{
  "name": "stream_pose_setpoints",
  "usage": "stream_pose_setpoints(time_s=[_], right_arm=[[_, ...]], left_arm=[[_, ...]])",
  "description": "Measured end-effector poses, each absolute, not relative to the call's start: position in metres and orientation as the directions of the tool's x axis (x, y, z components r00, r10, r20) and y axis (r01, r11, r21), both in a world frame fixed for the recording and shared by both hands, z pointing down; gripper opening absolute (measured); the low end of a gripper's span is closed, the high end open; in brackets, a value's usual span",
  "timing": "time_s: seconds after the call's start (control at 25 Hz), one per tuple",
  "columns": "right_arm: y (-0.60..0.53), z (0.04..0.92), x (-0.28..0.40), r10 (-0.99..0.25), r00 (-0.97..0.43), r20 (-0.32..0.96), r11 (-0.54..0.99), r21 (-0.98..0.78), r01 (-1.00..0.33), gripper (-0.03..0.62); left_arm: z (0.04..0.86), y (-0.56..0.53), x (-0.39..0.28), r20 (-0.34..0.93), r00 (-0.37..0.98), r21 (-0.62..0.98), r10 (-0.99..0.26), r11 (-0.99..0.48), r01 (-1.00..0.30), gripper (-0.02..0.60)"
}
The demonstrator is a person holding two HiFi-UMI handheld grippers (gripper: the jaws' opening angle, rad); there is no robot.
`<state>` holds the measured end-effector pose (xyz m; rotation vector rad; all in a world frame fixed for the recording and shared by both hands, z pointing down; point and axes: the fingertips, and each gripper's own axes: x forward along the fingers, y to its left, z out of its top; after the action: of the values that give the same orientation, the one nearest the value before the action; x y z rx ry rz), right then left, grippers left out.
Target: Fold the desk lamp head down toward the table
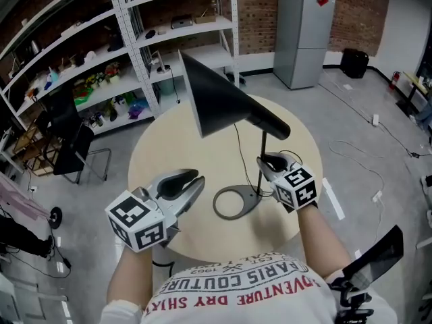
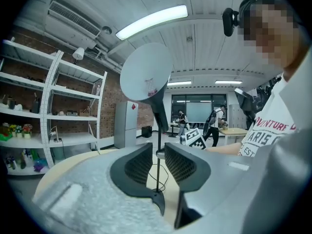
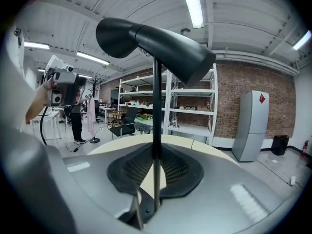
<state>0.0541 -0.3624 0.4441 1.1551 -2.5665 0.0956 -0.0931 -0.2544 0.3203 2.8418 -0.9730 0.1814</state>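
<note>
Round and pale, the desk (image 1: 162, 147) is sitting in a big room, with white shelves (image 1: 81, 59) at 10 o'clock and a grey fridge (image 1: 304, 32) at 1 o'clock.

The right claw (image 1: 265, 162) is pinching the thin lamp pole (image 1: 263, 146) low down, with both pads pressing on it. The left claw (image 1: 200, 179) is standing spread with nothing in it. It is hovering at 9 o'clock from the ring base (image 1: 231, 204), apart from the lamp.

I think the pole is looking skinny and smooth, so it could be sliding or twisting in the right claw once the head gets pushed. The ring base is looking light, so a hard push could be tipping the whole lamp over. The black cord (image 1: 238, 147) could be getting caught too.

The lamp head (image 1: 223, 100) is a big black cone. It is sitting on top of the pole, at 12 o'clock from the base, and is not folded down yet.
</note>
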Motion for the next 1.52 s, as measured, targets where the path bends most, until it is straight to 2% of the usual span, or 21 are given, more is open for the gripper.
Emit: stream_pose_setpoints(time_s=[0.2,0.48,0.8,0.96,1.04,1.24,1.52], right_arm=[[-0.363,0.446,0.052,-0.712,-0.628,0.315,0.678,0.074,-0.731,0.048],[-0.364,0.448,0.052,-0.7,-0.635,0.327,0.691,0.082,-0.718,0.048],[-0.365,0.452,0.051,-0.693,-0.638,0.336,0.697,0.088,-0.712,0.048],[-0.365,0.456,0.049,-0.686,-0.64,0.346,0.703,0.09,-0.705,0.048],[-0.365,0.46,0.048,-0.687,-0.637,0.349,0.702,0.091,-0.707,0.048],[-0.367,0.465,0.048,-0.682,-0.635,0.363,0.704,0.09,-0.705,0.048],[-0.371,0.472,0.052,-0.682,-0.635,0.363,0.703,0.089,-0.705,0.048]], left_arm=[[0.274,-0.252,-0.089,0.098,0.797,0.048,-0.595,-0.797,-0.601,0.133],[0.209,-0.258,-0.081,0.005,0.823,0.008,-0.568,-0.823,-0.568,0.16],[0.192,-0.266,-0.068,0.069,0.82,-0.143,-0.568,-0.819,-0.555,0.156],[0.194,-0.267,-0.066,0.076,0.825,-0.133,-0.56,-0.826,-0.548,0.143],[0.198,-0.267,-0.064,0.083,0.827,-0.133,-0.556,-0.828,-0.544,0.08],[0.205,-0.264,-0.06,0.108,0.843,-0.139,-0.527,-0.847,-0.512,0.02],[0.212,-0.267,-0.056,0.123,0.823,-0.192,-0.555,-0.827,-0.529,0.009]])
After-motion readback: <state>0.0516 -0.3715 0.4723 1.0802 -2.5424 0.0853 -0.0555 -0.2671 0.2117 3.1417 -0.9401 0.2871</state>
